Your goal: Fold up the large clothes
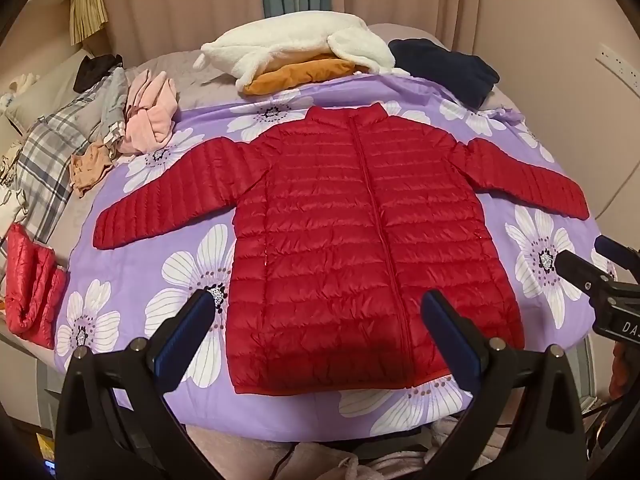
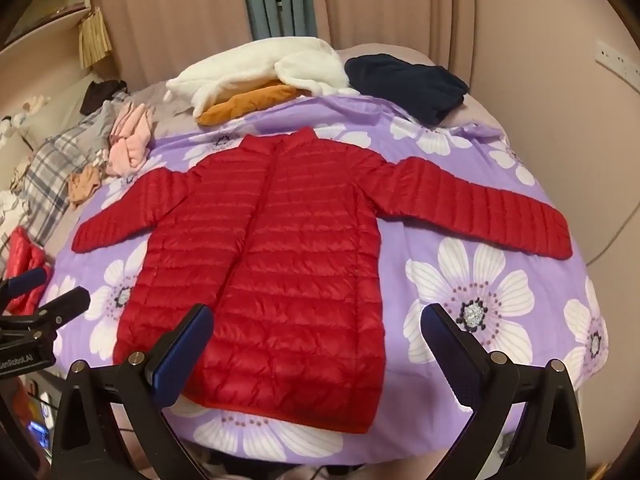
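- Currently: red puffer jacket (image 1: 360,232) flat, front up, sleeves spread, on floral sheet (image 1: 192,272).
- Left gripper (image 1: 320,316) wide open, empty.
- Right gripper (image 2: 316,328) wide open, empty.

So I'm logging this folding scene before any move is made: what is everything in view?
puffer jacket: 1, red, spread flat front-up, sleeves out, on the sheet
floral sheet: 1, purple with white flowers, over the bed
fleece: 1, white, far edge, on top of the orange garment
orange garment: 1, far edge
navy garment: 1, far right
pink garment: 1, far left
plaid cloth: 1, grey, left
second puffer: 1, red, left edge
left gripper: 1, black, open
right gripper: 1, black, open
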A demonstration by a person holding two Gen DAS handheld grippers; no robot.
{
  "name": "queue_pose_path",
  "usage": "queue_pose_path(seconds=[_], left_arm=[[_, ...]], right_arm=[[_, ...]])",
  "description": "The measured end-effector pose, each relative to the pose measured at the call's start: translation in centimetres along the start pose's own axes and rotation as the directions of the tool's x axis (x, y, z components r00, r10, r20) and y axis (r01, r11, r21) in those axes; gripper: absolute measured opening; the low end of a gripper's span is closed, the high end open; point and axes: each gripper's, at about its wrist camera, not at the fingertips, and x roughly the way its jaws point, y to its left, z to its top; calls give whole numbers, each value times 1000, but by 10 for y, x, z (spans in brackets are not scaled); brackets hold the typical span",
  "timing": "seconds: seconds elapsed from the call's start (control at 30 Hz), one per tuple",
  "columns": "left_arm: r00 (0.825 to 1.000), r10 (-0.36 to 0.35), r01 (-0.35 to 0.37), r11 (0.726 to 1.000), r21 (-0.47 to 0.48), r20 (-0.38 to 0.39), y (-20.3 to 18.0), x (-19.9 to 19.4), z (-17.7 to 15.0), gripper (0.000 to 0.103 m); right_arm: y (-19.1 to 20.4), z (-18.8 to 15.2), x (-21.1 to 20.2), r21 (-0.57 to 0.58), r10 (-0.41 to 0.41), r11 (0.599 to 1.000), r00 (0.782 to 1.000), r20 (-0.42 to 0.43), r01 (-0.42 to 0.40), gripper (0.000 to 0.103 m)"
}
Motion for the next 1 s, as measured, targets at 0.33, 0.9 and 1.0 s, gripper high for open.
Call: queue_pose_path(seconds=[0.33, 0.9, 1.0], left_arm=[[1000, 14, -14, 1000, 16, 9, 1, -4, 2, 103], [1000, -1, 1, 1000, -3, 4, 1, 2, 3, 103], [1000, -5, 5, 1000, -5, -4, 1, 2, 3, 103]], right_arm=[[-1, 0, 2, -6, 3, 1000, 1000, 4, -3, 102], [1, 0, 1, -16, -5, 1000, 1000, -15, 5, 102], [1, -1, 1, -17, -8, 1000, 1000, -24, 8, 102]])
